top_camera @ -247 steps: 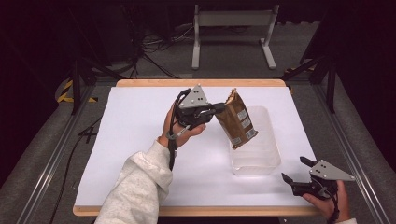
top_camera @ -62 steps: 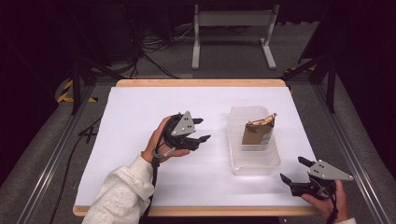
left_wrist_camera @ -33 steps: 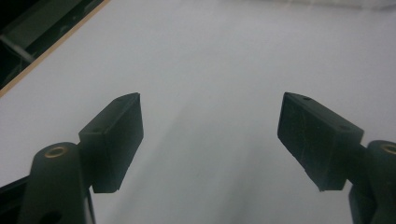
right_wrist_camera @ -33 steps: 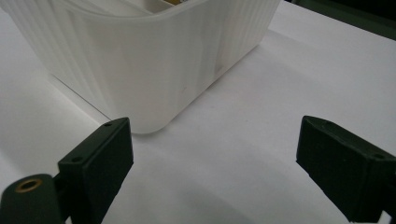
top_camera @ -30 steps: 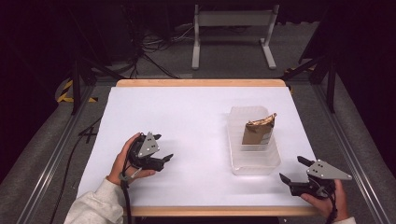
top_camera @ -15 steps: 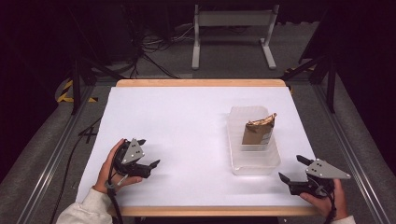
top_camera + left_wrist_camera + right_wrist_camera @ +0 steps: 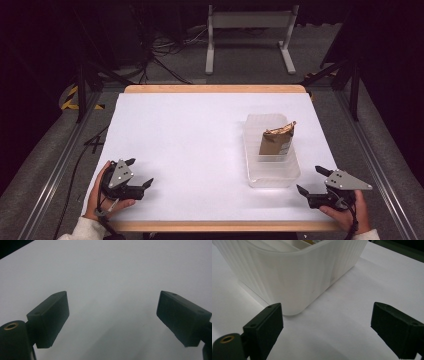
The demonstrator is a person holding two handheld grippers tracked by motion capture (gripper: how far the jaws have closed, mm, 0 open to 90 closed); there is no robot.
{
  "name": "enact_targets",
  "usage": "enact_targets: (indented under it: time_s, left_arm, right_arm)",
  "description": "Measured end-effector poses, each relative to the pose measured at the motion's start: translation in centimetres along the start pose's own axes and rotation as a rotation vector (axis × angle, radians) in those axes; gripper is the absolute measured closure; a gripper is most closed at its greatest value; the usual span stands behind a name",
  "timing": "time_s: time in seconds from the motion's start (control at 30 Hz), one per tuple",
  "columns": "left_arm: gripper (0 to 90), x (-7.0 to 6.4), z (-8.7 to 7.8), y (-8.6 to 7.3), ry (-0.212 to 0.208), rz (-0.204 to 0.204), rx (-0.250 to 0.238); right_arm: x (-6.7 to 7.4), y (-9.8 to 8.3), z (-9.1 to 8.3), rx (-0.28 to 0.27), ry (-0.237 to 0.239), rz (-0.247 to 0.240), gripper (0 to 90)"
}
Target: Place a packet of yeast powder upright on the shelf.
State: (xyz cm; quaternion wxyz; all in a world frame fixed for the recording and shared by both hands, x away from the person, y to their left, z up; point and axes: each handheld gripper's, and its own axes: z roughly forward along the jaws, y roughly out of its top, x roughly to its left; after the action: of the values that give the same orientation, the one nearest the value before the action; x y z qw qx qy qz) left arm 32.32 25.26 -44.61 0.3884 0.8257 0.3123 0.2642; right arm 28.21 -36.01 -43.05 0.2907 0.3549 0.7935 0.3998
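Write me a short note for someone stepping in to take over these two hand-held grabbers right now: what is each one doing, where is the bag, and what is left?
Left gripper: near the table's front left corner, jaws just opened wide, nothing between them.
Right gripper: at the front right corner, open and empty, pointed at the clear plastic bin.
Brown foil bag: stands upright inside the bin, crumpled top above the rim.
Done: the bag is in the bin and let go.
Left: seemingly nothing; both hands look parked apart from the bin.
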Motion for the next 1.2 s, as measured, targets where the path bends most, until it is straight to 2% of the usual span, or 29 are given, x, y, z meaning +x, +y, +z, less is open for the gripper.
enact_targets:
  time_s: [0.17, 0.23, 0.27, 0.3, 0.4, 0.47, 0.5, 0.53, 0.6, 1.0, 1.2]
  left_arm:
    - [11.3, 0.5, -1.3, -1.3, 0.03, -0.063, -0.025]
    - [10.9, 0.6, -1.8, -2.0, 0.05, -0.104, -0.041]
    - [10.9, 0.6, -1.8, -2.0, 0.05, -0.104, -0.041]
    - [10.9, 0.6, -2.3, -2.3, 0.055, -0.132, -0.066]
    - [10.1, 0.7, -2.8, -2.8, 0.072, -0.153, -0.074]
    - [9.8, 0.7, -3.1, -3.0, 0.078, -0.161, -0.082]
    - [9.8, 0.9, -3.5, -3.5, 0.071, -0.203, -0.112]
    - [9.8, 0.9, -3.5, -3.5, 0.071, -0.203, -0.112]
    - [9.4, 1.1, -3.7, -3.9, 0.073, -0.232, -0.124]
    - [8.4, 0.7, -3.4, -3.5, 0.07, -0.193, -0.105]
    - [8.3, 0.5, -3.1, -3.2, 0.062, -0.187, -0.093]
  right_arm:
    - [0.0, 0.1, 0.2, 0.0, 0.005, -0.005, 11.4]
    - [-0.1, 0.2, 0.3, 0.001, 0.007, -0.007, 11.4]
    - [-0.1, 0.2, 0.3, 0.001, 0.007, -0.007, 11.4]
    - [-0.1, 0.2, 0.4, -0.002, 0.009, -0.015, 11.3]
    - [-0.1, 0.3, 0.4, -0.011, 0.019, -0.02, 11.2]
    - [0.1, 0.4, 0.4, -0.013, 0.032, -0.037, 10.9]
    - [0.1, 0.4, 0.4, -0.02, 0.033, -0.043, 10.9]
    - [0.1, 0.4, 0.4, -0.02, 0.033, -0.043, 10.9]
    - [0.1, 0.4, 0.5, -0.021, 0.033, -0.036, 10.9]
    - [-0.1, 0.4, 0.5, -0.019, 0.028, -0.031, 10.8]
    - [-0.1, 0.4, 0.4, -0.023, 0.019, -0.03, 10.8]
